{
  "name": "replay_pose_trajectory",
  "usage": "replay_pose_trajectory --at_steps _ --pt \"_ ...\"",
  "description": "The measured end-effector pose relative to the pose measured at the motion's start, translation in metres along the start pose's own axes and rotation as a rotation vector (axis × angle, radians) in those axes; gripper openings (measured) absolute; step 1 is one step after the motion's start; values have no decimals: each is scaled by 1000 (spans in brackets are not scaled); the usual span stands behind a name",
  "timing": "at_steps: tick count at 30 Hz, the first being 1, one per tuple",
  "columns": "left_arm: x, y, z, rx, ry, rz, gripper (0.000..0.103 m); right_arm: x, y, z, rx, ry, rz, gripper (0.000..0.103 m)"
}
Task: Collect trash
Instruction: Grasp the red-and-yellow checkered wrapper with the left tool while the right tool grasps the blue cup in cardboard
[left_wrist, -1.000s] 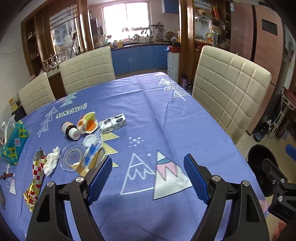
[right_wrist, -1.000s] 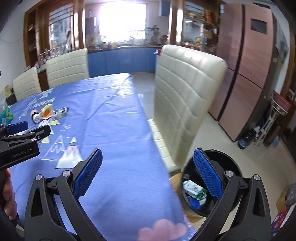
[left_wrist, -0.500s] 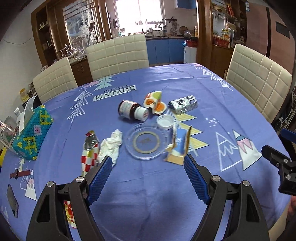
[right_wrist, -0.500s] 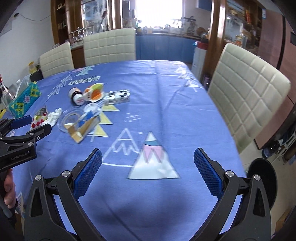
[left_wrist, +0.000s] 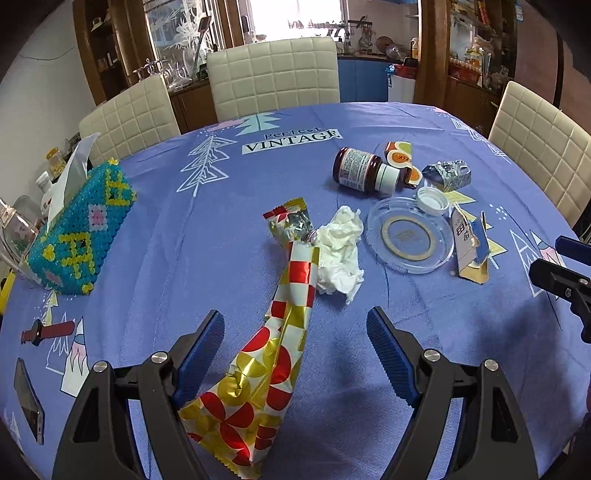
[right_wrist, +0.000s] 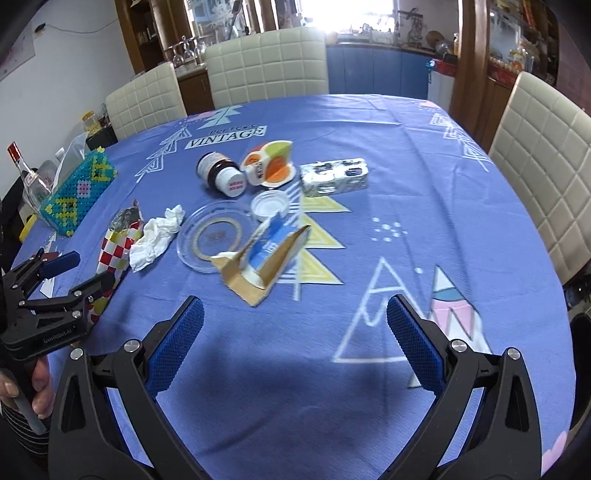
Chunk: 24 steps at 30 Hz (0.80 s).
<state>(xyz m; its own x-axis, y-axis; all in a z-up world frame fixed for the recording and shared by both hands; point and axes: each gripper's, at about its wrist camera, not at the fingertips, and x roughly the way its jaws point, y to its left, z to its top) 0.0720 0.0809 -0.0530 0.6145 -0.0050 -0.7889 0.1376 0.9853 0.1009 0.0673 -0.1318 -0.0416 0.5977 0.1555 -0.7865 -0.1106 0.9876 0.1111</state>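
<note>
The blue printed cloth (left_wrist: 207, 236) covering the bench is showing "Perfect VINTAGE" in a white-bordered banner. The black left gripper (right_wrist: 59, 275) is carrying small pale lettering on its body, too blurred to read surely.
</note>
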Motion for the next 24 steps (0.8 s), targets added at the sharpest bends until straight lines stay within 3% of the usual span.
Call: replay_pose_trajectory --at_steps 16,19,24 --pt "40 14 -7 -22 71 -104 77 40 39 17 -47 46 -26 98" --pt "39 14 -7 -14 59 -93 71 46 44 19 -56 50 -34 98" --pt "37 15 -6 -18 48 -92 52 54 47 21 -64 52 -55 98"
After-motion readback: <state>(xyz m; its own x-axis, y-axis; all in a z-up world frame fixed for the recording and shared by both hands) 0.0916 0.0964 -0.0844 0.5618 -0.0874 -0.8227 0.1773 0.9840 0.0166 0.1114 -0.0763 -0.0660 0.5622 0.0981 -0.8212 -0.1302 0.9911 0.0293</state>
